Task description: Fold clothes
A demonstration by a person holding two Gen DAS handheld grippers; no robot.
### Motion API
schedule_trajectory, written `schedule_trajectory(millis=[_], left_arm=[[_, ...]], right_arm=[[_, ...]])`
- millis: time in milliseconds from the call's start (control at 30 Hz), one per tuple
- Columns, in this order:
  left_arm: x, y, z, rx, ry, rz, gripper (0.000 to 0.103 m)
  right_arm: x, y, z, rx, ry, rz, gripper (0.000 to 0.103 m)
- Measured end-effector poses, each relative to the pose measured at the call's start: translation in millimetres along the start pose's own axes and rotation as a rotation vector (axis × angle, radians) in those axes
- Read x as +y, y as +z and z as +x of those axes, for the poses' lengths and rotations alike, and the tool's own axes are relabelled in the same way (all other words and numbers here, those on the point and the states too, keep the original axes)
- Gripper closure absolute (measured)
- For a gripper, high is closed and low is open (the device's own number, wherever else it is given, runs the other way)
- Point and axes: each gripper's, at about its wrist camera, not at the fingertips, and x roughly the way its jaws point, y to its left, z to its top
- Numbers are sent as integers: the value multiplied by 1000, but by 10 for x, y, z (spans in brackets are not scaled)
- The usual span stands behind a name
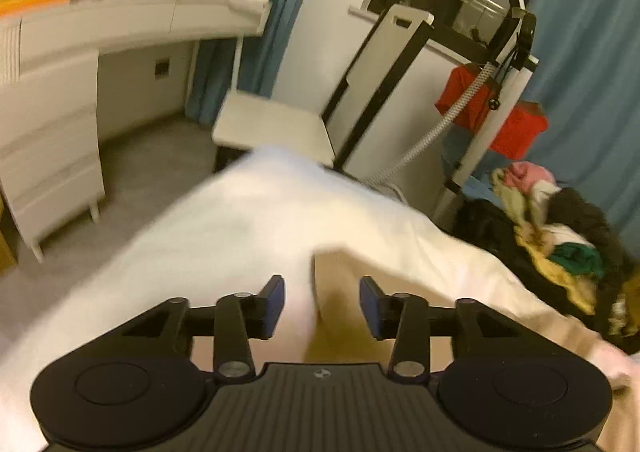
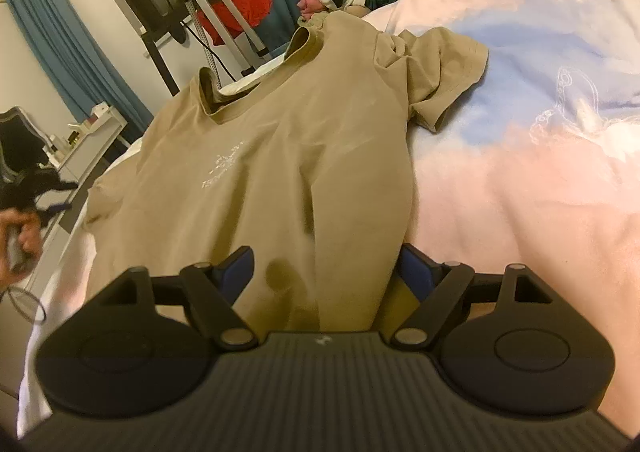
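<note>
**Clerk:** Item one, your right gripper [image 2: 324, 272]. Jaws wide, one blue pad either side of the hem end of the tan T-shirt [image 2: 280, 156]; the cloth lies between them, and whether either pad touches it I cannot tell.

**Operator:** And the shirt itself?

**Clerk:** Item two. It lies front-up on the bed cover [image 2: 540, 156], small pale print on the chest, collar towards your 11 o'clock in the right wrist view, hem at 6 o'clock under your gripper. One short sleeve is bunched at 1 o'clock on the pink-and-blue part of the cover; the other shoulder hangs at 9 o'clock by the bed edge.

**Operator:** Left side?

**Clerk:** Item three, your left gripper [image 1: 322, 304]. Jaws apart, nothing between the pads. It hovers over the white sheet [image 1: 224, 220], with a strip of the tan cloth showing straight ahead at 12 o'clock (this view is blurred, so finer detail is lost). In the right wrist view your left hand [image 2: 22, 242] appears at 9 o'clock, off the bed's edge.

**Operator:** Other stock?

**Clerk:** Item four, a heap of mixed clothes [image 1: 560, 236] at 3 o'clock in the left view. Item five, a garment steamer stand [image 1: 504, 84] with a red cloth [image 1: 520, 128] at 2 o'clock. Item six, a white dresser [image 1: 52, 156] at 9 o'clock.
</note>
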Motion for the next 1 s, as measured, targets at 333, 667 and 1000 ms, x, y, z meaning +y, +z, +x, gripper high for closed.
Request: schedule_trajectory(millis=[333,667,1000], left_arm=[[138,-717,-62,100,-87,-246,45],[-151,-425,-231,-82,136,25,98],[-199,-681,-670,-120,102,119,66]], right_arm=[[93,-61,-133,-15,7,-18,22],[108,-43,-185,-58,4,-48,22],[146,-5,-216,-122,-25,-95,22]])
